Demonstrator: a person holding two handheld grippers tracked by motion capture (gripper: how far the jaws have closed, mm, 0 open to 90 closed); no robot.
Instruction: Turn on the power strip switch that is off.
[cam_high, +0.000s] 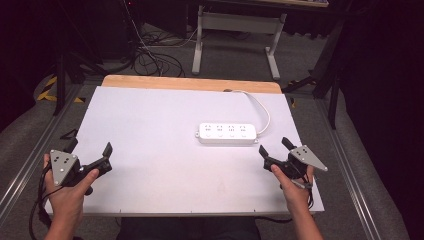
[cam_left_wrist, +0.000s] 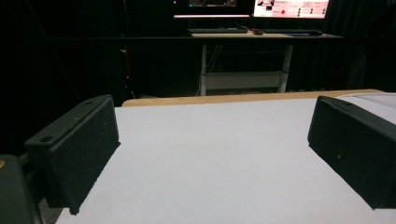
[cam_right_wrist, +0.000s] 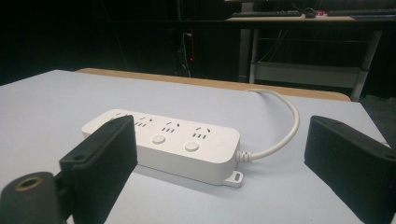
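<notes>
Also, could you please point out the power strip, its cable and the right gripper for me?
power strip (cam_high: 227, 134): high view, middle of its white top face.
cable (cam_right_wrist: 293, 119): right gripper view, on the white curve past the strip's end.
right gripper (cam_high: 273, 147): high view, midway between its open black jaws.

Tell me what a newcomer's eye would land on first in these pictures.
First, the white plastic power strip with four sockets, lying right of centre on the white table sheet, its white cord curving off toward the far edge. Next, the two black hand-held tools near the front: the left tool and the right tool, both with jaws spread wide. The right tool view looks straight at the strip between its jaws.
</notes>
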